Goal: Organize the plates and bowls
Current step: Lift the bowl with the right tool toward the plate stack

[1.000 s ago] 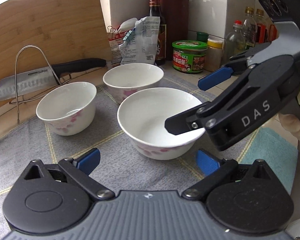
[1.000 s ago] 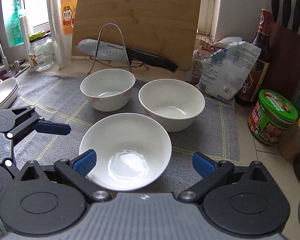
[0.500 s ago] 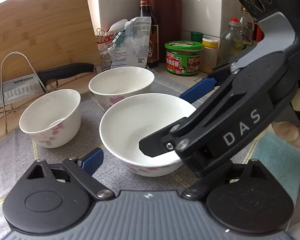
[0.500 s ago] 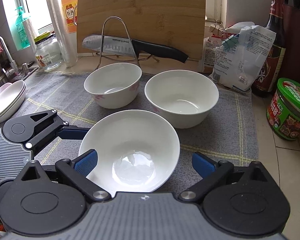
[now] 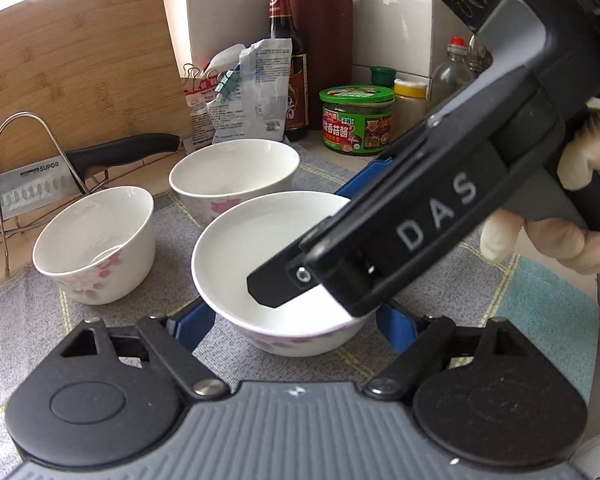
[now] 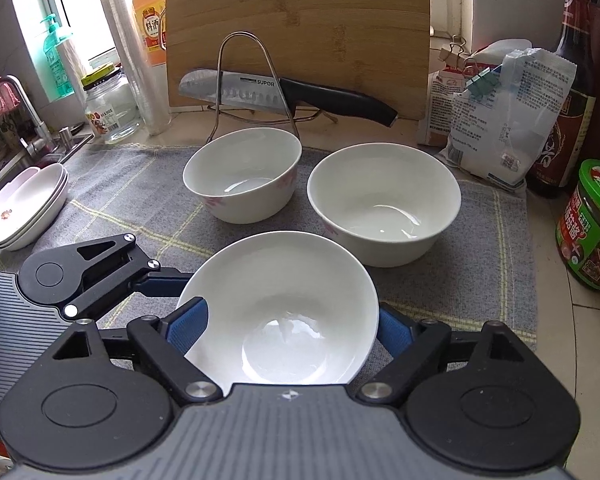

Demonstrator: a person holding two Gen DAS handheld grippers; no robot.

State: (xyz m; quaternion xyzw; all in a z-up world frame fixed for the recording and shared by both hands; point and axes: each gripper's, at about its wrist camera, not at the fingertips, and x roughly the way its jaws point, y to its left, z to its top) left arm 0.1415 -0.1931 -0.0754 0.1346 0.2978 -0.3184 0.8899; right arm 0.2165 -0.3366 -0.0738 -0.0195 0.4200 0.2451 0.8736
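Three white bowls with pink flowers stand on a grey mat (image 6: 132, 196). The nearest bowl (image 6: 280, 320) (image 5: 252, 240) lies between the jaws of both grippers. My right gripper (image 6: 288, 322) straddles it from the near side, jaws closing, blue pads almost at the rim. My left gripper (image 5: 294, 322) straddles the same bowl low on its sides, jaws closing too. In the left wrist view the right gripper (image 5: 308, 236) slants over the bowl and hides its right rim. The other two bowls (image 6: 242, 172) (image 6: 384, 200) stand behind, empty.
A stack of white plates (image 6: 28, 208) sits at the mat's left edge by the sink. A knife (image 6: 260, 88) rests on a wire stand before a wooden board (image 6: 300, 20). Bags, a sauce bottle and a green jar (image 6: 592, 232) crowd the right.
Both grippers have come in around the nearest bowl and their jaws have narrowed toward it. The right gripper has tipped down over the bowl. The bowls have stayed in place.
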